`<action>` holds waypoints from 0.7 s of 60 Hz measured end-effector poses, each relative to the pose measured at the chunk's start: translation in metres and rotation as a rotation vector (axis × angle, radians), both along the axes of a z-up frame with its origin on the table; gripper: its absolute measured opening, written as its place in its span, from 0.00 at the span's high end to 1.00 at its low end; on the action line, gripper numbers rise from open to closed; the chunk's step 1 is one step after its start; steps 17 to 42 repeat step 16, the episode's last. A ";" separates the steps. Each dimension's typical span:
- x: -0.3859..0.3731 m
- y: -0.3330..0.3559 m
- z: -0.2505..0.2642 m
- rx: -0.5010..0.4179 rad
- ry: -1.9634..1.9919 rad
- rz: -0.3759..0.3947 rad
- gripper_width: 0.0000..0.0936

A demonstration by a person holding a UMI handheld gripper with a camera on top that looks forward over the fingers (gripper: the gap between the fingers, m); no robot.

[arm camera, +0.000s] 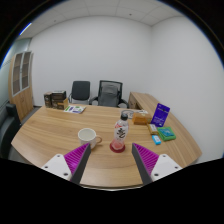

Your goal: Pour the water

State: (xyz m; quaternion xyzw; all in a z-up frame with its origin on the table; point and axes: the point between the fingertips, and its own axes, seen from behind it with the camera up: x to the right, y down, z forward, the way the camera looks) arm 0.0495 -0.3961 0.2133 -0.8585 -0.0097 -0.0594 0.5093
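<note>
Tool [111, 166] hangs above the near edge of the wooden counter [55, 128], fingers spread wide, nothing between the pink pads [77, 157]. Just ahead, centred between the fingers, stands the bottle [123, 128]: upright, slim, clear plastic with a label, on a round red coaster [118, 147]. Left of it, close by, a pale cup [88, 134], round and open-mouthed. That bottle looks light and a bit slick, likely to flex if squeezed; take it mid-body, around the label. Beyond, small boxes [160, 117] on the counter and office chairs [96, 93] behind it.
</note>
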 end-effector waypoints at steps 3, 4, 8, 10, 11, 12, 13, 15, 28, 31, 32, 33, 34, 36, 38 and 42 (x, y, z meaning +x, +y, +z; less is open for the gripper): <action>-0.005 -0.008 0.003 -0.001 0.016 -0.006 0.09; -0.006 -0.011 0.004 0.001 0.021 -0.010 0.09; -0.007 -0.018 0.008 -0.001 0.019 -0.024 0.09; -0.008 -0.020 0.010 0.000 0.017 -0.024 0.09; -0.009 -0.020 0.011 -0.001 0.015 -0.023 0.09; -0.009 -0.021 0.012 -0.003 0.015 -0.022 0.09; -0.010 -0.022 0.012 -0.003 0.016 -0.023 0.09; -0.011 -0.023 0.014 0.000 0.018 -0.025 0.09; -0.011 -0.023 0.015 0.001 0.020 -0.025 0.09; -0.011 -0.023 0.015 0.001 0.020 -0.025 0.09; -0.011 -0.023 0.015 0.001 0.020 -0.025 0.09; -0.011 -0.023 0.015 0.001 0.020 -0.025 0.09; -0.011 -0.023 0.015 0.001 0.020 -0.025 0.09; -0.011 -0.023 0.015 0.001 0.020 -0.025 0.09; -0.011 -0.023 0.015 0.001 0.020 -0.025 0.09; -0.011 -0.023 0.015 0.001 0.020 -0.025 0.09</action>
